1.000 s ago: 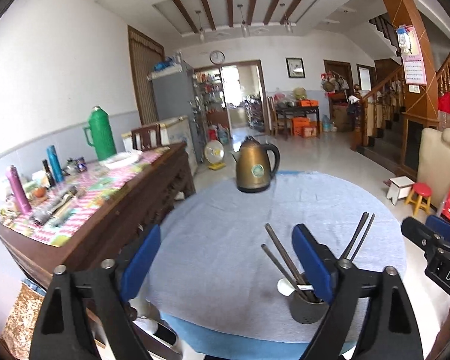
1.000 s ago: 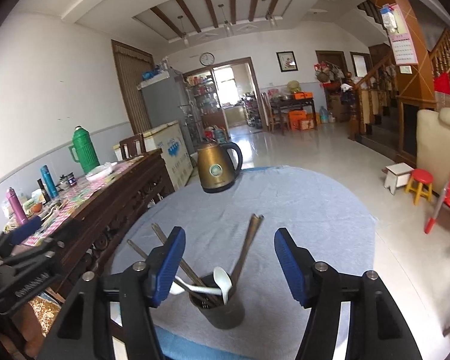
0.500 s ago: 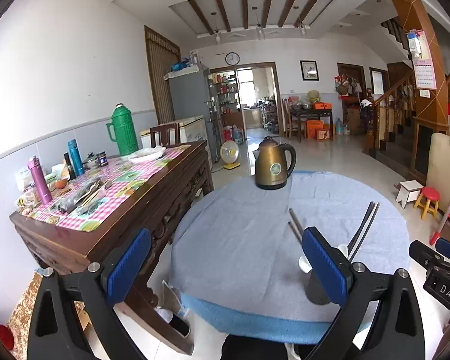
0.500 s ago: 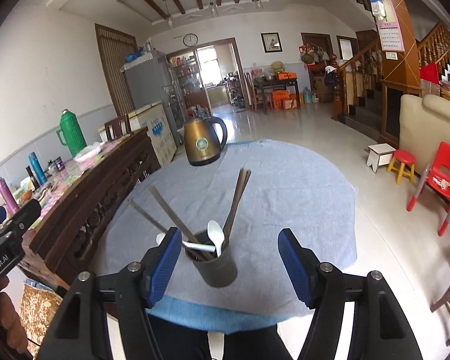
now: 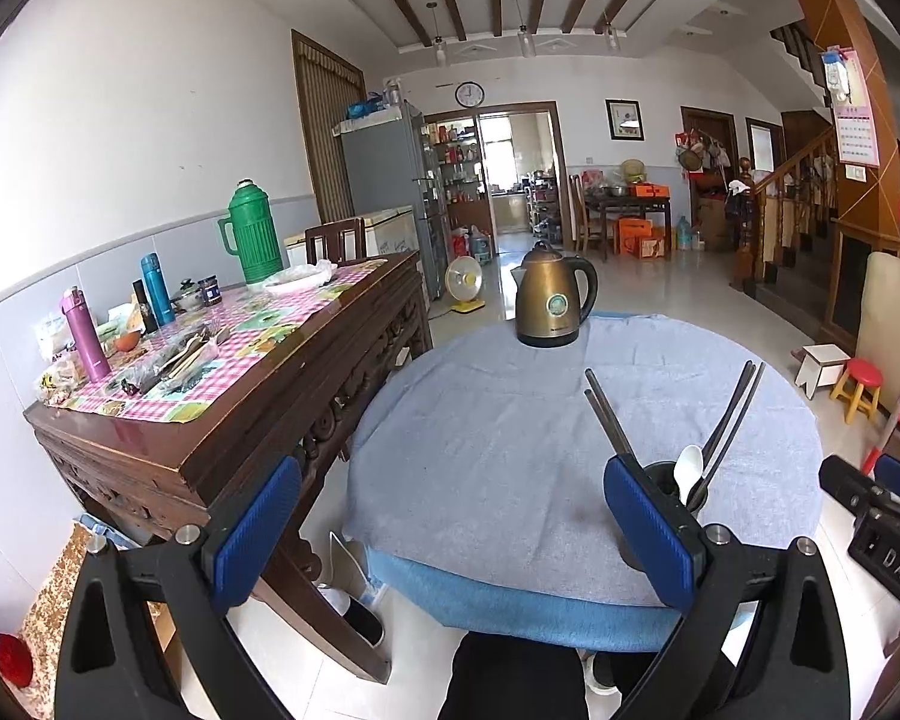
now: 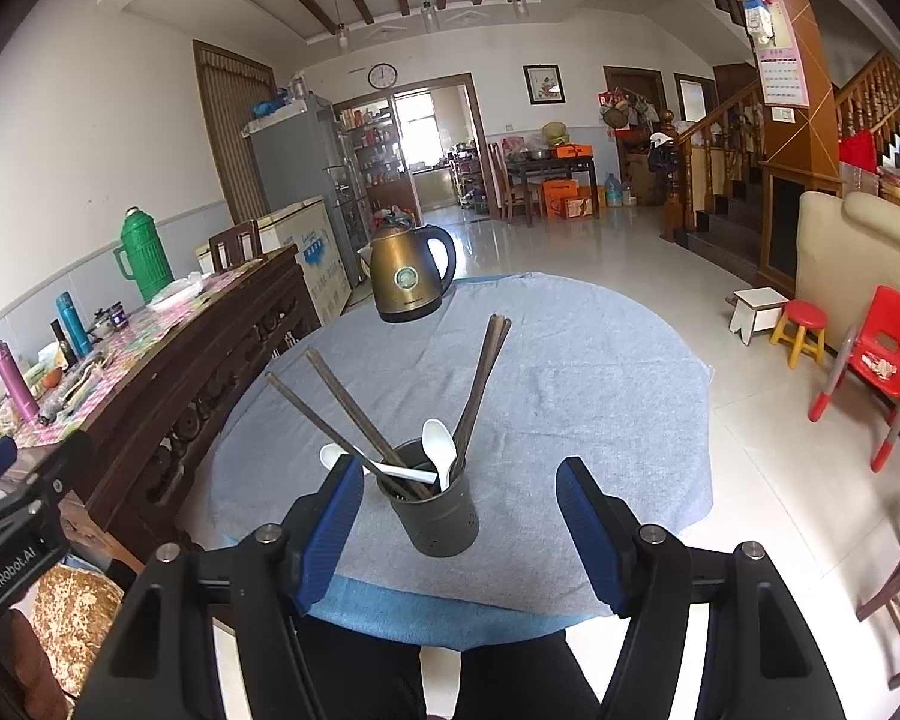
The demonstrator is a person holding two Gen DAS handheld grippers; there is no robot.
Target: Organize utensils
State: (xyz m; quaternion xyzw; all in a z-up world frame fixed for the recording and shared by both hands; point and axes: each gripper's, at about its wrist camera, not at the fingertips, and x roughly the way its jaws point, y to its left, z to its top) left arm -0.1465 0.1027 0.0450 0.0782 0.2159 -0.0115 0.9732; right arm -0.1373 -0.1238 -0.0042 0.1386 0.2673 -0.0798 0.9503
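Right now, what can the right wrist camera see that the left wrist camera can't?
Only the right wrist view shows the whole utensil holder, both white spoons and the red chair. Only the left wrist view shows the fan on the floor. Both show the kettle, the chopsticks, the round table, and each open, empty hand-held gripper: right, left.

My jaws wear blue ribbed pads on black frames. The table is covered in grey cloth with a blue edge. On it, a dark grey holder keeps dark brown chopsticks and white spoons. The kettle is bronze with a black handle. At left, the sideboard cloth is pink checked; the thermos is green.
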